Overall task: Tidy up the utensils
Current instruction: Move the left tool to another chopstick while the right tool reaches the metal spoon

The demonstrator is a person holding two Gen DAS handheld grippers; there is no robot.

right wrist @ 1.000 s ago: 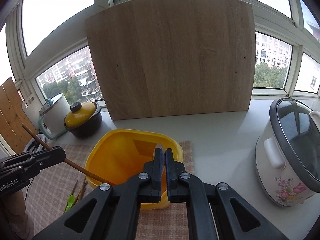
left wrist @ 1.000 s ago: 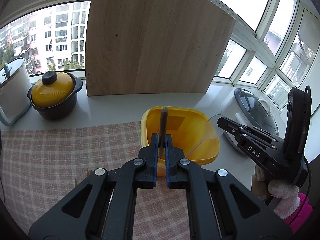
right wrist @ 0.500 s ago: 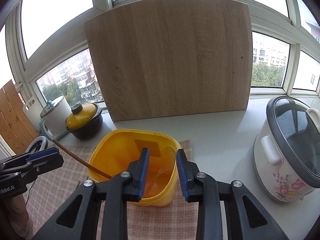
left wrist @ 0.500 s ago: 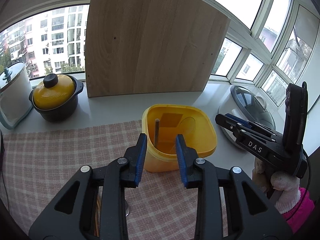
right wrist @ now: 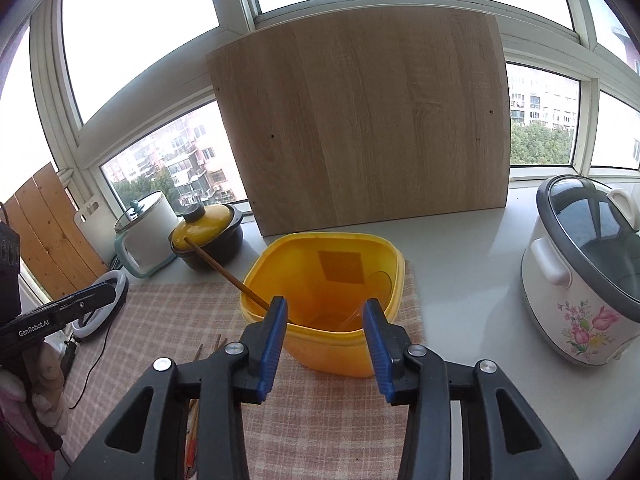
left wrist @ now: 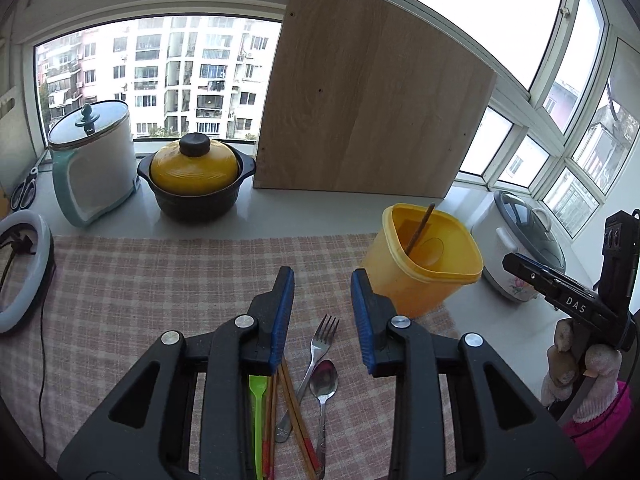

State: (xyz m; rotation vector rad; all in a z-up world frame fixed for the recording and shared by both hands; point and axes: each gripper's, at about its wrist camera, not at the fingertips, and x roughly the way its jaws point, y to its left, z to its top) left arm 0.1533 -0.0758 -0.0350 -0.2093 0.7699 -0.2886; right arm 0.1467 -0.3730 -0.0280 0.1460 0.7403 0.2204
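The left gripper (left wrist: 322,312) is held with jaws apart and empty above the checked cloth (left wrist: 160,280); the right gripper (right wrist: 325,340) is likewise spread and empty just before the yellow tub (right wrist: 332,280). Beneath the left gripper lie a fork (left wrist: 316,356), a spoon (left wrist: 323,380), chopsticks (left wrist: 296,412) and a green utensil (left wrist: 256,408), close together. All are judged light, stiff and thin; the steel pieces are probably slippery, so a grip mid-handle is advised. One wooden stick (left wrist: 419,229) leans inside the tub.
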